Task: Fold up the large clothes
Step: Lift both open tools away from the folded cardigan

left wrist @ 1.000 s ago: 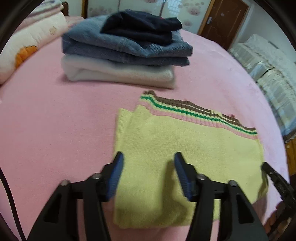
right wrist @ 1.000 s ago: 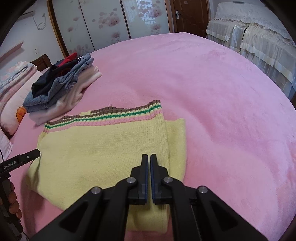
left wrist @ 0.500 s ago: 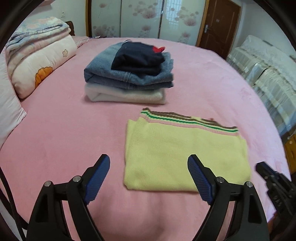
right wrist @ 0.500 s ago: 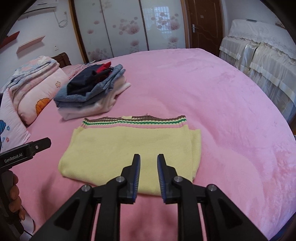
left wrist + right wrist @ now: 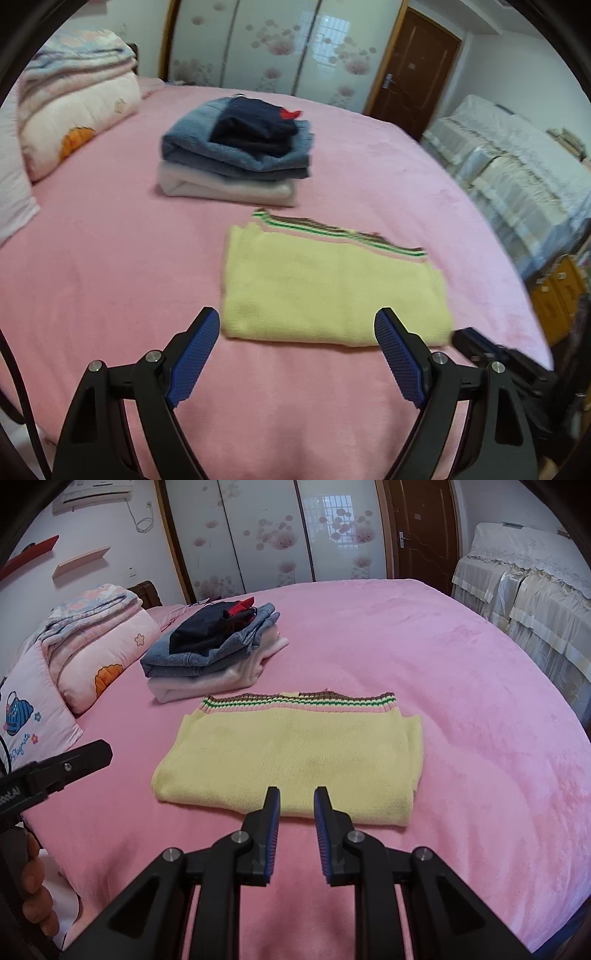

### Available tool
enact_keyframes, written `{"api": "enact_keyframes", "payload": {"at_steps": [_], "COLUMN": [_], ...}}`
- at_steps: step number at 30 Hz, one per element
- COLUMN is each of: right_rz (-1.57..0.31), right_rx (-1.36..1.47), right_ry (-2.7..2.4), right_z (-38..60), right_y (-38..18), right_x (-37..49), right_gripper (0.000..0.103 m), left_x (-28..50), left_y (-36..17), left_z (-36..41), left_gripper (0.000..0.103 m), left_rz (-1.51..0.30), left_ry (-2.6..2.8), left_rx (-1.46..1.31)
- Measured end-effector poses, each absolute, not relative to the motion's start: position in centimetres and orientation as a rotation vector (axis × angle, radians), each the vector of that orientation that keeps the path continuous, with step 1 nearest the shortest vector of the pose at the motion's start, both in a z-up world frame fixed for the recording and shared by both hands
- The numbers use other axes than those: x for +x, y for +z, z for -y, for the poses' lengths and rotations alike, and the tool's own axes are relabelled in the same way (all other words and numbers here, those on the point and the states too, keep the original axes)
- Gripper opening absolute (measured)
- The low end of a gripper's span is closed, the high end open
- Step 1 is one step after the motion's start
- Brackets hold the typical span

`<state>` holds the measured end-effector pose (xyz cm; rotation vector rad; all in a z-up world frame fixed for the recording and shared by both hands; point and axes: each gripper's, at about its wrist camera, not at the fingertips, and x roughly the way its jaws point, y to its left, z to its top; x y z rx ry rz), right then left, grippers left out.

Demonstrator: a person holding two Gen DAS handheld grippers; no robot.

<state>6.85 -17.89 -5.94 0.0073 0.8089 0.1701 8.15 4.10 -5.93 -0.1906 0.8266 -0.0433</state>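
Pink bed (image 5: 461, 672) filled both views, with 1 stack of folded clothes (image 5: 214, 653) at 11 o'clock of the folded yellow sweater (image 5: 291, 760), near it but apart. The sweater lay flat on the bed as a tidy rectangle, striped hem at its 12 o'clock edge. Left gripper (image 5: 297, 338) had its jaws spread wide and empty (blue pads bare), hovering at the sweater's 6 o'clock edge without touching. Right gripper (image 5: 296, 806) had its jaws parted by a narrow gap, nothing between them, also at the 6 o'clock edge and clear of the knit. Judged step: release after the fold. To do it well, both grippers should lift clear without snagging the near edge, so the layers stay aligned; any further move to the stack would call for grips at 2 well-spaced points.
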Motion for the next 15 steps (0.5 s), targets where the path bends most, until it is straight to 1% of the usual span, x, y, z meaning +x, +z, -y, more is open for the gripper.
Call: {"api": "enact_keyframes", "payload": {"at_steps": [3, 6, 11, 15], "right_rz": [-0.813, -0.797, -0.778, -0.778], "right_rx": [0.013, 0.016, 0.005, -0.008], "right_ry": [0.177, 0.17, 0.159, 0.158], "right_z": [17.6, 17.3, 16.9, 16.6], "right_y": [-6.7, -7.4, -8.4, -9.1], "right_x": [6.6, 6.7, 7.5, 8.3], "right_gripper": [0.019, 0.019, 0.019, 0.019], "left_x": [8.6, 9.0, 10.3, 11.3], "left_y": [-8.0, -10.5, -15.4, -18.5], "left_z": [-3.9, -4.3, -6.1, -7.4], "left_gripper": [0.085, 0.085, 0.085, 0.084], "left_rz": [-0.875, -0.919, -1.002, -1.005], "left_ry": [-0.034, -0.045, -0.147, -0.198], "left_rx": [-0.155, -0.182, -0.423, -0.575]}}
